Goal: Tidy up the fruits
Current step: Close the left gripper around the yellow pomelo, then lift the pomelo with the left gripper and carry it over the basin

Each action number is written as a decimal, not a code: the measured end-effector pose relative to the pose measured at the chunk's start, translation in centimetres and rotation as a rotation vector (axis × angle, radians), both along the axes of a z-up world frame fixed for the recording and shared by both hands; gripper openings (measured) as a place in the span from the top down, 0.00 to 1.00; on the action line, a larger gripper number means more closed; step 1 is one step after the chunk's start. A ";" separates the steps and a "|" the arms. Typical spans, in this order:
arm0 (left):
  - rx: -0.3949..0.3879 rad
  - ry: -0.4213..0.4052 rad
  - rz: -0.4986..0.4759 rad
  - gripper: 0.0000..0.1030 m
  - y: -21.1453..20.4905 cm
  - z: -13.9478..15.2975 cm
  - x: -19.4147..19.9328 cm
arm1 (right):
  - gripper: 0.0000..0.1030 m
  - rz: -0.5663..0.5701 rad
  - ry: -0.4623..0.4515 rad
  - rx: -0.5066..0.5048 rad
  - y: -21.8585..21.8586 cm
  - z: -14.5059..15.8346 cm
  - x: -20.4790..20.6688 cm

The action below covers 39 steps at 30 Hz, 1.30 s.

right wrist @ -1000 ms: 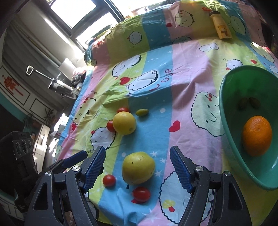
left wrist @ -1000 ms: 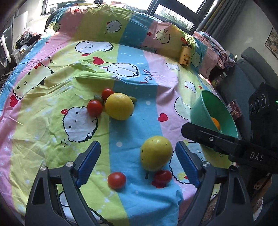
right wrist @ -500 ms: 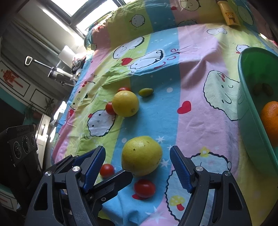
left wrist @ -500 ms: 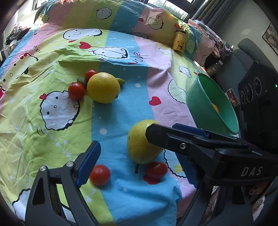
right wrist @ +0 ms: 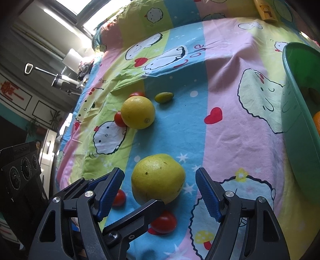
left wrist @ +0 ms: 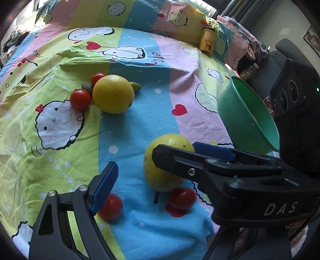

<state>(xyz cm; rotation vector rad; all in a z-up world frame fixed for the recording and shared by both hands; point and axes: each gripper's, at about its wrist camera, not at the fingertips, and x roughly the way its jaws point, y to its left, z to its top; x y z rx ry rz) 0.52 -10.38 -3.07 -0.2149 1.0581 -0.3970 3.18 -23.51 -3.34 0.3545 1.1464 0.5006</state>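
Inside, the green bowl (right wrist: 296, 124) holds an orange (right wrist: 317, 122); the right claw (right wrist: 160, 192) gapes, the left claw (left wrist: 156, 172) is closing, empty.

A home bedroom: cartoon bedsheet (left wrist: 60, 140), curtained window (left wrist: 238, 10), upholstered chair (left wrist: 288, 48).

Large fruit (right wrist: 158, 178) on the bedsheet (right wrist: 230, 140), tomatoes (right wrist: 163, 222) just before it, bowl (right wrist: 296, 140) far right.

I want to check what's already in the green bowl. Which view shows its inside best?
The right wrist view: the bowl opens toward it, showing an orange and something dark. The left wrist view shows mostly the bowl's outside, with an orange sliver.
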 end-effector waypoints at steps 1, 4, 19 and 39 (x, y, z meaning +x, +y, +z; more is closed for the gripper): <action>0.001 0.002 -0.001 0.23 0.0 -0.1 0.0 | 0.25 0.000 -0.002 -0.003 0.1 0.0 0.0; 0.011 0.007 -0.009 0.28 -0.4 -0.3 0.2 | 0.25 0.009 -0.011 -0.013 0.4 0.0 0.0; -0.030 0.009 -0.053 0.44 -1.3 -0.5 0.2 | 0.40 0.022 -0.015 -0.026 0.7 -0.6 0.2; -0.001 -0.166 -0.017 0.45 -0.9 5.0 -0.3 | 0.41 -0.005 -0.171 0.045 0.2 4.9 -0.3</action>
